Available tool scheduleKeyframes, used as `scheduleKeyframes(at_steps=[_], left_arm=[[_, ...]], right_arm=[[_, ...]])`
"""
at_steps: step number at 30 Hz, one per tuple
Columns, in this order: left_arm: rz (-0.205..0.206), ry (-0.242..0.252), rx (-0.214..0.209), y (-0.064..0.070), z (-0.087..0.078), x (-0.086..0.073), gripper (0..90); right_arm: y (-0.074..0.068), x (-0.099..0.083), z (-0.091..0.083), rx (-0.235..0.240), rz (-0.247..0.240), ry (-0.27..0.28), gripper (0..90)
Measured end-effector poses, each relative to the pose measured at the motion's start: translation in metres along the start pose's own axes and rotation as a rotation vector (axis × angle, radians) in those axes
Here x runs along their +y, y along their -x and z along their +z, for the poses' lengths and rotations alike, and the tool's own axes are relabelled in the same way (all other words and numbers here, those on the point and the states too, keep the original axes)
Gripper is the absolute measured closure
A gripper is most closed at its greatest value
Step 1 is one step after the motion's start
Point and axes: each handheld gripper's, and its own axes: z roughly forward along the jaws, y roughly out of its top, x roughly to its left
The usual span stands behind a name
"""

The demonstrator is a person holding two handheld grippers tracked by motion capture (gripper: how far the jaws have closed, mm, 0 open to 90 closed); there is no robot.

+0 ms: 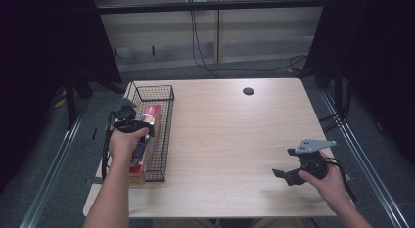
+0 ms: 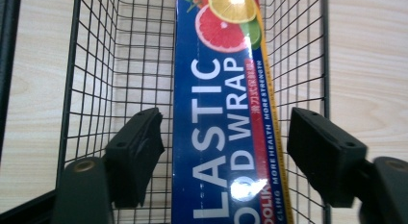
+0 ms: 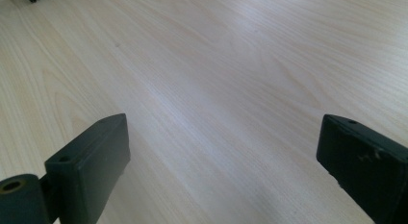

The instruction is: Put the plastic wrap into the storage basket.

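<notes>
- Jaws of your left gripper [image 2: 223, 152] stood apart, one on each side of the plastic wrap box [image 2: 226, 132], with a clear gap on both sides and no contact that I could see.
- Jaws of your right gripper [image 3: 223, 161] were spread wide over bare table [image 3: 231, 65] and held nothing; in the high view it sat near the table's front right corner, well apart from the work.
- The box lay lengthwise inside the wire basket [image 1: 166, 135] at the table's left edge, its long face turned up.
- By my reading, the box was either just set down or about to be gripped; the pictures did not settle which. Closing on it, or drawing the gripper clear, was what remained.
- The box looked long, narrow and glossy: deep blue with large white lettering, a red and yellow stripe along one edge, and citrus slices printed at its far end.
</notes>
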Motion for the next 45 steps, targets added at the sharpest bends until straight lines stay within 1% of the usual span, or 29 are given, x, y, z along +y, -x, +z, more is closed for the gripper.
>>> scheduleKeyframes(at_steps=[2, 3, 4, 7, 11, 12, 13, 16, 18, 20, 21, 22, 23, 25, 28, 32, 34, 37, 39, 42, 45], left_arm=[[-0.006, 0.008, -0.011, 0.0, -0.003, 0.001, 26.5], [-0.021, 0.011, -0.017, 0.0, -0.004, 0.001, 26.1], [-0.01, 0.015, -0.016, -0.001, -0.006, 0.001, 25.8], [-0.022, 0.016, -0.035, 0.0, -0.008, 0.001, 25.0], [-0.014, 0.022, -0.05, 0.002, -0.01, 0.002, 23.3], [0.002, 0.013, -0.06, 0.002, -0.011, 0.002, 22.6], [-0.012, 0.026, -0.061, 0.003, -0.011, 0.002, 21.8], [0.004, 0.026, -0.06, 0.006, -0.013, 0.002, 19.3], [-0.005, 0.03, -0.064, 0.007, -0.014, 0.002, 18.6], [-0.001, 0.035, -0.066, 0.005, -0.017, 0.002, 18.3], [-0.012, 0.037, -0.076, 0.005, -0.018, 0.002, 18.4], [-0.015, 0.041, -0.074, 0.005, -0.02, 0.003, 18.4], [-0.006, 0.041, -0.073, 0.005, -0.022, 0.003, 18.4], [-0.016, 0.047, -0.072, 0.005, -0.025, 0.004, 18.3], [-0.009, 0.051, -0.073, 0.006, -0.031, 0.007, 17.7], [-0.008, 0.069, -0.081, 0.012, -0.036, 0.01, 17.3], [0.008, 0.064, -0.084, 0.015, -0.037, 0.011, 16.9], [0.017, 0.064, -0.095, 0.021, -0.039, 0.011, 16.3], [0.016, 0.07, -0.104, 0.026, -0.039, 0.011, 15.9], [0.04, 0.068, -0.117, 0.032, -0.039, 0.011, 15.5], [0.054, 0.071, -0.134, 0.041, -0.039, 0.012, 14.4]], right_arm=[[0.0, 0.0, 0.0, 0.0, 0.001, 0.002, 4.0], [0.0, 0.0, 0.001, -0.002, 0.002, -0.001, 4.0], [0.0, 0.0, 0.001, 0.001, 0.001, 0.0, 4.0], [0.0, 0.0, 0.002, 0.004, -0.005, -0.003, 4.0], [0.0, 0.0, 0.001, 0.001, -0.003, -0.002, 4.0], [0.0, 0.0, 0.001, -0.001, -0.001, -0.002, 4.0], [0.0, 0.0, 0.001, 0.002, 0.0, 0.0, 4.0], [-0.001, -0.001, 0.0, 0.0, 0.001, -0.001, 4.0], [-0.001, -0.001, 0.0, -0.004, -0.001, -0.002, 4.0], [-0.002, -0.001, 0.0, -0.004, 0.0, -0.001, 4.0], [-0.002, -0.001, 0.0, -0.003, -0.002, -0.001, 4.0], [-0.002, -0.001, 0.0, -0.003, -0.002, -0.002, 4.0], [-0.002, -0.001, 0.0, -0.003, -0.002, -0.003, 4.0], [-0.002, -0.001, 0.0, -0.001, -0.005, -0.005, 4.0], [-0.003, -0.002, 0.0, 0.001, -0.005, -0.004, 4.0], [-0.003, -0.002, -0.001, -0.003, -0.004, -0.002, 4.0], [-0.003, -0.003, -0.002, 0.0, -0.002, 0.0, 4.0], [-0.002, -0.004, -0.003, -0.007, -0.003, -0.004, 4.0], [-0.003, -0.005, -0.003, -0.002, 0.0, -0.004, 4.1], [-0.003, -0.006, -0.004, -0.003, -0.004, -0.007, 4.1], [-0.003, -0.006, -0.005, -0.006, -0.002, -0.005, 4.1]])
